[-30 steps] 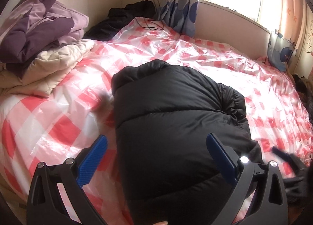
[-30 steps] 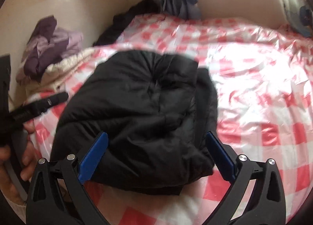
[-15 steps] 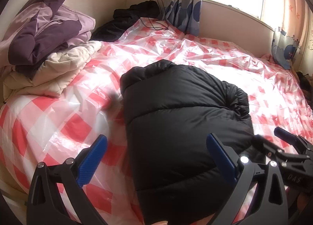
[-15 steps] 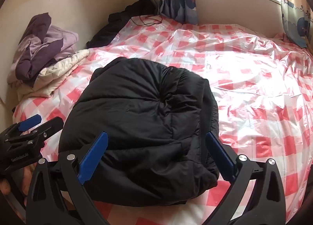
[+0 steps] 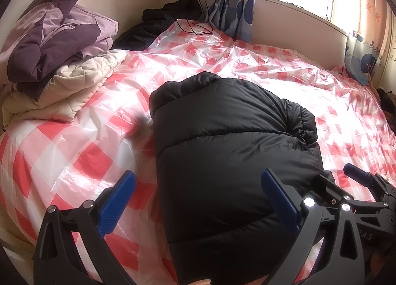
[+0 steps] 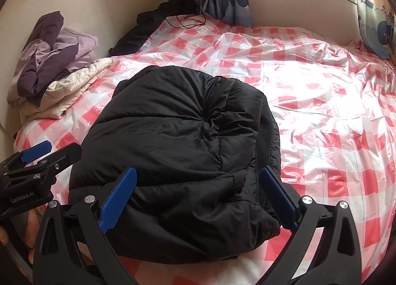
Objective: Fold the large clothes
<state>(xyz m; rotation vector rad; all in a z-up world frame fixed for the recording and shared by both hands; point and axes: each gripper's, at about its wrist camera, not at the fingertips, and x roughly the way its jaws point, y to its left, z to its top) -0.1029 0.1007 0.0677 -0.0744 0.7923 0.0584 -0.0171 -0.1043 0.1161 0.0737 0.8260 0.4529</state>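
Checked red-and-white plastic sheeting (image 6: 321, 91) covers the bed, and a black puffer jacket (image 6: 180, 146) lies folded into a bundle at its near edge. Both the left gripper (image 5: 198, 198) and right gripper (image 6: 198, 195) hover over it, spread wide, gripping nothing. Folded quilts (image 5: 57, 62) sit well apart at the left.

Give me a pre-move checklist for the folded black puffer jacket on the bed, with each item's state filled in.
1. Left gripper open and empty: ok, blue fingers spread wide with nothing between them.
2. Right gripper open and empty: ok, the same.
3. Black quilted puffer jacket folded into one compact bundle: ok.
4. No sleeve or hem trailing out: cannot tell, the near edge is hidden behind the grippers.
5. Jacket apart from the purple and cream bedding pile: ok, a strip of the red-and-white checked plastic sheet shows between them.
6. Black charging cable away from the jacket: ok, it lies at the far corner.
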